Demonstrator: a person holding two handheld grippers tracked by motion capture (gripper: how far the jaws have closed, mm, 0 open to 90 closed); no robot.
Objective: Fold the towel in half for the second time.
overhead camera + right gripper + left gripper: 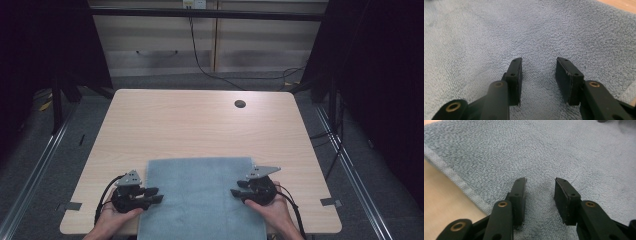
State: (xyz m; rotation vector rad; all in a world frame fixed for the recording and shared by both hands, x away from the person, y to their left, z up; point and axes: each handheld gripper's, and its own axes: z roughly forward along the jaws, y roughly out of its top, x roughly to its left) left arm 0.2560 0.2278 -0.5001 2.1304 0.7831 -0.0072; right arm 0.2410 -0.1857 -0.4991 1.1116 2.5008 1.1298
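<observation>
Both grippers poised over the blue-grey towel (200, 192), ready to take its side edges

The towel lies flat at the near middle of the wooden table (200, 125), its near end hanging over the table's front edge; the left gripper (156, 194) reaches in over the towel's left hem, the right gripper (236, 193) over its right side; each has its jaws apart with nothing pinched, only pile showing between the pads in the gripper views; to grip well, I judge each should catch the hem itself, at matching spots on both sides, and close fully before lifting, so the cloth rises level and does not slip.
</observation>
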